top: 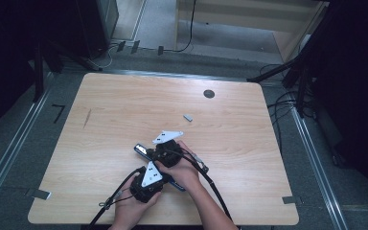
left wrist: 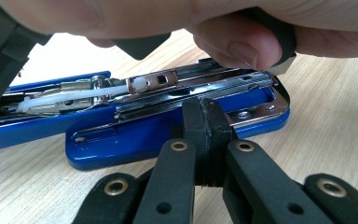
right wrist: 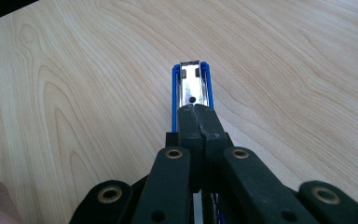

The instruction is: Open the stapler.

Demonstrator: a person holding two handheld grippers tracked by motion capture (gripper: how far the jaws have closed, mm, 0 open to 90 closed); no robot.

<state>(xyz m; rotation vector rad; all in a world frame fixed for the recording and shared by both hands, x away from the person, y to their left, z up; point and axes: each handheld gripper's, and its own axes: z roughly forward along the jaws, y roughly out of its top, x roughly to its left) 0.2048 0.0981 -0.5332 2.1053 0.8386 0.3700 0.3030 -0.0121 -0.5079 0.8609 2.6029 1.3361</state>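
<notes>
A blue stapler (top: 140, 149) lies swung open on the wooden table near its front middle. In the left gripper view its blue base (left wrist: 135, 144) and chrome magazine (left wrist: 168, 86) run across the picture. My left gripper (left wrist: 208, 116) is shut, its tips against the base's near edge, and nothing shows between the pads. A person's fingers (left wrist: 242, 46) rest on the stapler from above. My right gripper (right wrist: 196, 114) is shut over one blue end of the stapler (right wrist: 191, 84), whose metal tip sticks out past the jaws. From above, the left gripper (top: 159, 181) sits below the right gripper (top: 151, 153).
A small grey piece (top: 188, 117) lies beyond the hands, and a dark round hole (top: 209, 94) sits near the table's far edge. Tape strips mark the front corners (top: 40, 194) (top: 290, 200). Cables trail off the front edge. Dark stands flank the table.
</notes>
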